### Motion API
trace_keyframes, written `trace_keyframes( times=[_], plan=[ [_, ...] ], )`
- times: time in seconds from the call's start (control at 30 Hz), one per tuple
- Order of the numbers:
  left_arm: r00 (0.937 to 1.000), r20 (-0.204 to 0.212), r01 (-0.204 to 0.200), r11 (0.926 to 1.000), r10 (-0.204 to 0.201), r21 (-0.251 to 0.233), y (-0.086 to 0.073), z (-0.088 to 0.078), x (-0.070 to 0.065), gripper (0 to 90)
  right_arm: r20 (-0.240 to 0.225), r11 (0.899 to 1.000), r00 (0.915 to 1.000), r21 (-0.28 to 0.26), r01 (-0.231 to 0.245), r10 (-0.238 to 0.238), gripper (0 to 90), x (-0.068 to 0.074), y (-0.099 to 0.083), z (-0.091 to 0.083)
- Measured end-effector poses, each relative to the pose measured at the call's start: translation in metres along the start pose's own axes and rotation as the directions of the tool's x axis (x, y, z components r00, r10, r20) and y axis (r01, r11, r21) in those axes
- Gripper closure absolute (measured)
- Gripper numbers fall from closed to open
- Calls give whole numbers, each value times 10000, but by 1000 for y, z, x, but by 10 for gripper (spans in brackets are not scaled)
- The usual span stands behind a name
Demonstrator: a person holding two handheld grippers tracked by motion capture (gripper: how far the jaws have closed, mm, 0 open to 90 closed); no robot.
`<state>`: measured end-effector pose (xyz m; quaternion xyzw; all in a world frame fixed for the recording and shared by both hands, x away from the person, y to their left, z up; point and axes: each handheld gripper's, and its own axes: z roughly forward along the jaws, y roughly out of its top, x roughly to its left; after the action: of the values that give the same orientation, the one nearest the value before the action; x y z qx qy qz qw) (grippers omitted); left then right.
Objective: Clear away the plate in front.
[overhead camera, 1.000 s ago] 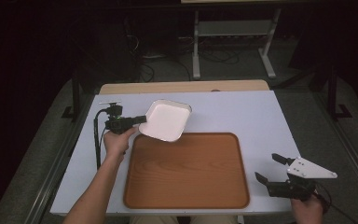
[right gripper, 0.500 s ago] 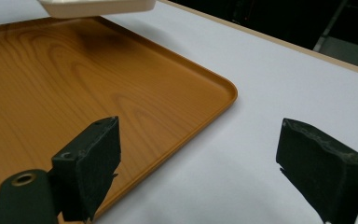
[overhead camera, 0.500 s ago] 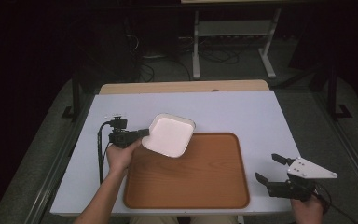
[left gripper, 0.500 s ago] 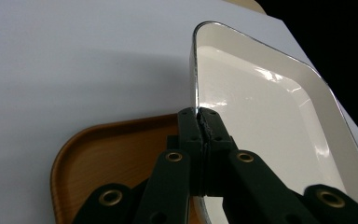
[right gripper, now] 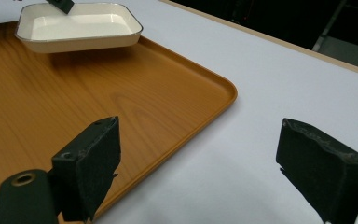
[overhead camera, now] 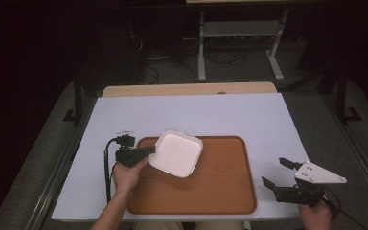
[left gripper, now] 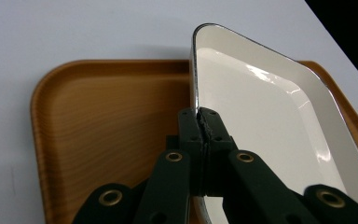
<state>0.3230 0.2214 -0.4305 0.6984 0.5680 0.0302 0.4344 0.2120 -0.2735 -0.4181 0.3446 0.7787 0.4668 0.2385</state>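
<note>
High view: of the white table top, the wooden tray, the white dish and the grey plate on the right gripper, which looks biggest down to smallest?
1. White table top
2. Wooden tray
3. White dish
4. Grey plate on the right gripper

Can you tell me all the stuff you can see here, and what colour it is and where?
dish: one, white with a dark rim, held by its edge above the left part of the tray
tray: one, brown wood-look, on the near middle of the table
table: one, pale lavender top with a tan strip along the far edge
stand: one, light grey metal, on the floor behind the table
cables: several, dark, on the floor behind the table
left hand-held gripper: one, black, shut on the dish rim, over the tray's left edge
right hand-held gripper: one, black with a grey plate on top, jaws open, over the table right of the tray
hands: two, coming in from the near edge, each holding a gripper
</note>
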Motion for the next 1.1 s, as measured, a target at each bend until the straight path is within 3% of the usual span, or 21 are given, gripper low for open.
trace_keyframes(
  times=[0.17, 0.3, 0.4, 0.43, 0.53, 0.6, 0.63, 0.73, 0.83, 1.1],
  plan=[
    [9986, -160, -504, 9985, 507, 198, -5, 1, -9, 888, 25, 10000, 10000, 59, 41, -41, 130, 0, 0, 0],
    [9968, -443, -647, 9963, 672, 562, -14, 7, -11, 888, 30, 10000, 10000, 68, 44, -44, 130, 0, 0, 0],
    [9971, -522, -522, 9971, 551, 556, -17, 9, -10, 888, 40, 10000, 10000, 62, 58, -58, 130, 1, 0, 0],
    [9948, -722, -672, 9960, 714, 586, -19, 9, -11, 887, 45, 10000, 10000, 56, 61, -61, 130, 1, 0, 0],
    [9942, -774, -696, 9957, 743, 615, -21, 9, -13, 883, 58, 10000, 10000, 57, 32, -33, 130, 0, 0, 0],
    [9922, -935, -758, 9949, 819, 666, -23, 8, -14, 871, 63, 10000, 10000, 61, 36, -37, 130, 0, 0, 0],
    [9866, -1180, -1021, 9907, 1124, 903, -25, 8, -18, 862, 64, 10000, 10000, 80, 51, -52, 130, 0, 0, 0],
    [9837, -1287, -1141, 9889, 1259, 949, -28, 5, -22, 806, 83, 9999, 9999, 83, 70, -70, 130, 1, 0, 0],
    [9799, -1294, -1379, 9843, 1518, 1102, -33, 2, -29, 728, 104, 9999, 9999, 100, 71, -72, 130, 1, 0, 0],
    [9832, -945, -1439, 9820, 1559, 1223, -44, -5, -34, 700, 136, 9999, 9998, 126, 109, -110, 130, 2, 1, 0]
  ],
)
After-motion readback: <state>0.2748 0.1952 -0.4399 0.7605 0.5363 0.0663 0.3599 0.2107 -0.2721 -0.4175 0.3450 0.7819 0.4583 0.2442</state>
